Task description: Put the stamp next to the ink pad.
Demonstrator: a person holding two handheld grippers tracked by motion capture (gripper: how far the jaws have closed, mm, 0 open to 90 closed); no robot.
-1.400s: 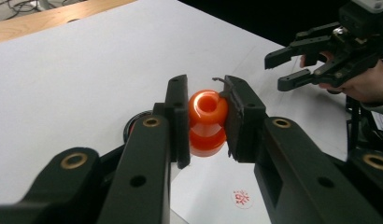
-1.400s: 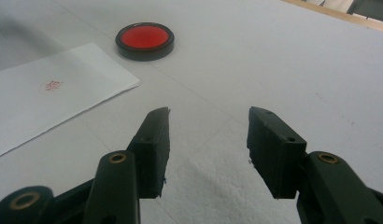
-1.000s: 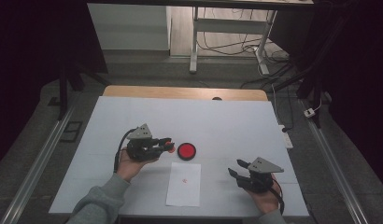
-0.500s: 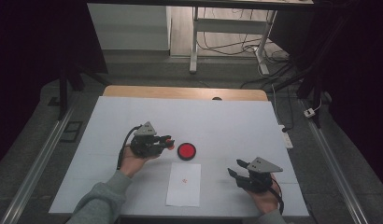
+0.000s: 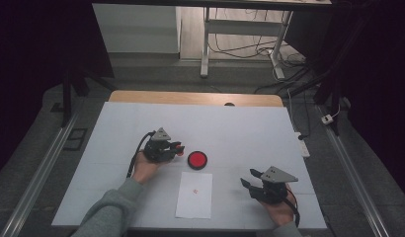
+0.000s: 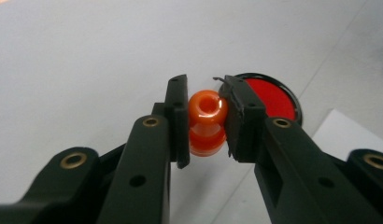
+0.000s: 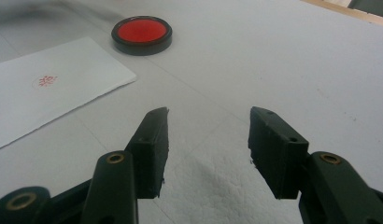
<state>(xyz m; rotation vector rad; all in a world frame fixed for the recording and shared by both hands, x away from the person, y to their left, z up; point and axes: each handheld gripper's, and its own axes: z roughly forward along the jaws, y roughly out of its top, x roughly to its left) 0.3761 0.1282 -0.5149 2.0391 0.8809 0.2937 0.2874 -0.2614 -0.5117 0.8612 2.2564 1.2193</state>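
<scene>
**Two grippers, one stamp: the left carries it beside the ink pad**

Two black jaws of the left gripper [image 6: 207, 122] are clamped on an orange stamp [image 6: 207, 122], pinching its waisted handle from both sides, with the hollow top end facing the camera. A sideways grip like this probably keeps the stamping face free to meet a surface. In the high view the left gripper [image 5: 177, 148] sits over the white table [image 5: 250, 133], with the stamp just beside the round red ink pad [image 5: 197, 159], near it but apart from it. That placement suggests the stamp is about to be inked, or has come from the pad on its way to the paper; I cannot tell which.

Nearer the person lies a white sheet of paper [image 5: 194, 195], with a small red mark [image 7: 46, 81] already on it. The pad sits just beyond the sheet's far edge, so the move from ink to paper is short.

Off to the side, the right gripper [image 7: 208, 144] has its jaws parted with nothing between them. It rests low over the table, well apart from the sheet [image 7: 54, 88] and pad [image 7: 142, 33], apparently waiting, perhaps to steady the paper.
</scene>
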